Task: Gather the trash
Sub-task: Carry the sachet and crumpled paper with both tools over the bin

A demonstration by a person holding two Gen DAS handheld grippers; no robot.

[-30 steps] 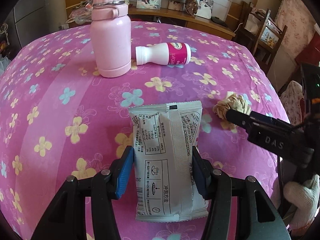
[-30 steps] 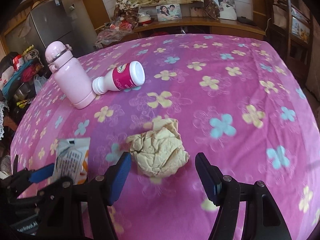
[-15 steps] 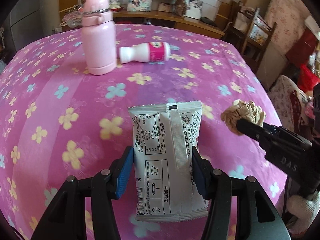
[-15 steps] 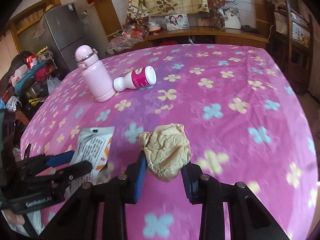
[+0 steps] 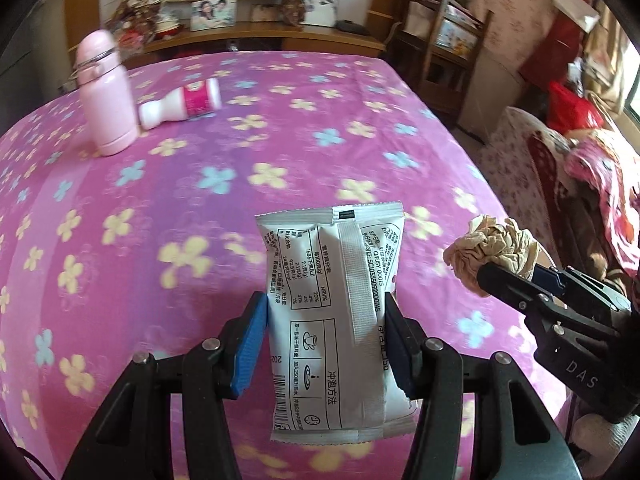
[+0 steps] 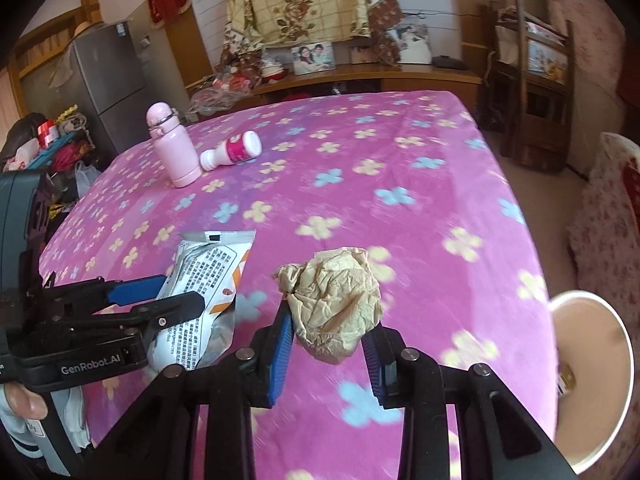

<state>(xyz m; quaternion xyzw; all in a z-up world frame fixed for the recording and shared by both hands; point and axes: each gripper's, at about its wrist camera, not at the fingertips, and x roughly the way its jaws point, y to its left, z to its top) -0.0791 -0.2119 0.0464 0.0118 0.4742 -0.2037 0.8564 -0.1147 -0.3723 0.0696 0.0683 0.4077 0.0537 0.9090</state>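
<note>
Both grippers are up off the table now, each with a catch. The left gripper [image 5: 324,340] sits low centre in its own view, blue pads clamped on the sides of a white snack packet [image 5: 334,312], which stands upright between the jaws with its printed back facing the camera. In the right wrist view the same gripper [image 6: 160,300] reaches in from the lower left, packet [image 6: 208,276] still pinched.

The right gripper [image 6: 326,344] is closed around a crumpled ball of paper [image 6: 334,304], held above the pink flowered tablecloth [image 6: 360,160]; in the left view it pokes in from the right edge [image 5: 508,276] with the paper wad [image 5: 490,246] at its tip.

Compared with half a second ago, both have pulled back and risen: the pink flask [image 5: 106,92] and the small toppled bottle [image 5: 184,102] beside it look farther off, upper left. A white bin rim [image 6: 592,380] has appeared at the lower right; what lies inside it is hard to make out.
</note>
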